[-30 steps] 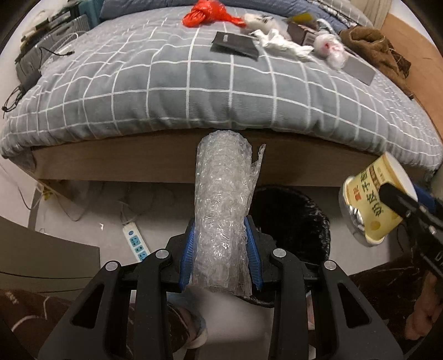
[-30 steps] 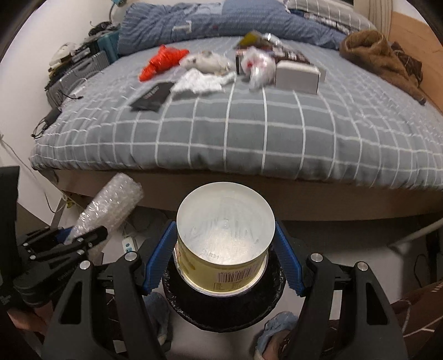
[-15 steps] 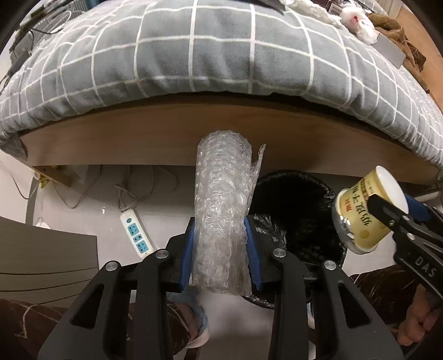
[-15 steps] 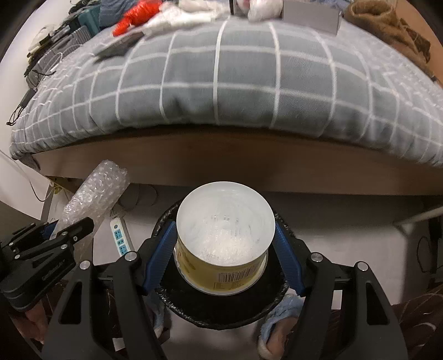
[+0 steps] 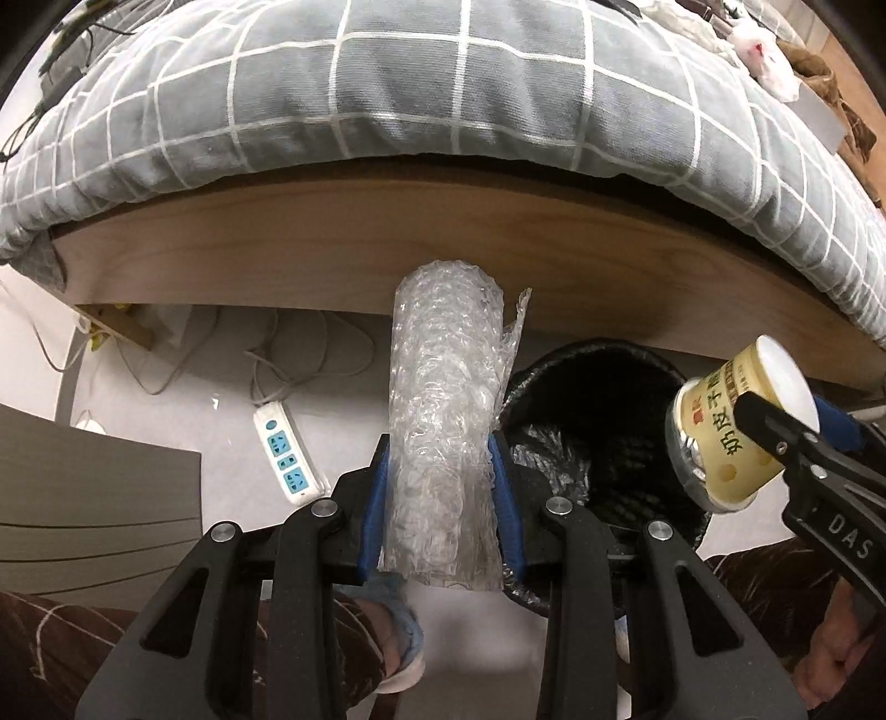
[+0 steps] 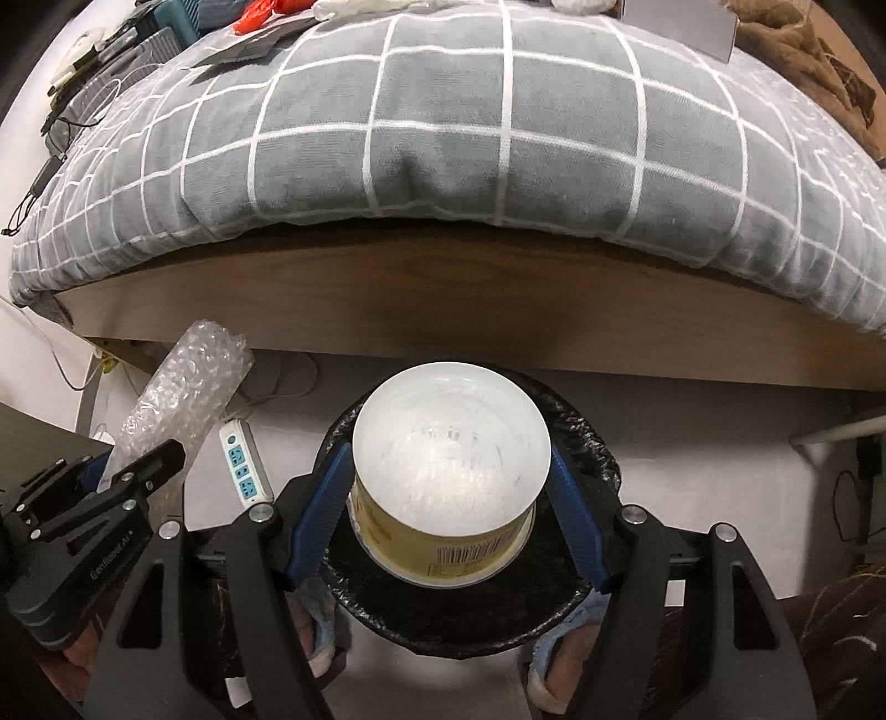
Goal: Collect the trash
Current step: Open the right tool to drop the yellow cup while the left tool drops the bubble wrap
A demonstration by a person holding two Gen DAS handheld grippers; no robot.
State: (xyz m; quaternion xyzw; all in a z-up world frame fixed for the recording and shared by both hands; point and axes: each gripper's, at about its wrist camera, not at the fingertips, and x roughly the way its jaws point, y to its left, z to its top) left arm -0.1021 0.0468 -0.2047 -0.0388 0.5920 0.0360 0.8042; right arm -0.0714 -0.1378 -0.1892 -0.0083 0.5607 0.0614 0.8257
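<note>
A roll of clear bubble wrap [image 5: 443,415] stands between the blue pads of my left gripper [image 5: 440,443], which is shut on it. The roll hangs beside the left rim of a black-lined trash bin [image 5: 598,346] on the floor. My right gripper [image 6: 448,457] is shut on a yellow paper cup with a white lid [image 6: 448,459], held right over the bin's [image 6: 603,459] mouth. In the left wrist view the cup [image 5: 725,443] tilts above the bin's right rim. The bubble wrap [image 6: 188,387] shows left of the bin in the right wrist view.
A bed with a grey checked duvet [image 6: 498,138] and wooden frame [image 5: 387,260] looms just behind the bin. A white power strip [image 5: 282,454] and cables lie on the floor at left. More trash [image 6: 266,11] lies far back on the bed. Blue-slippered feet [image 6: 318,609] flank the bin.
Both grippers have sunk toward the floor and tipped downward. The bin has grown larger under them, and the bed top has slid out of view. Both grips are unchanged.
</note>
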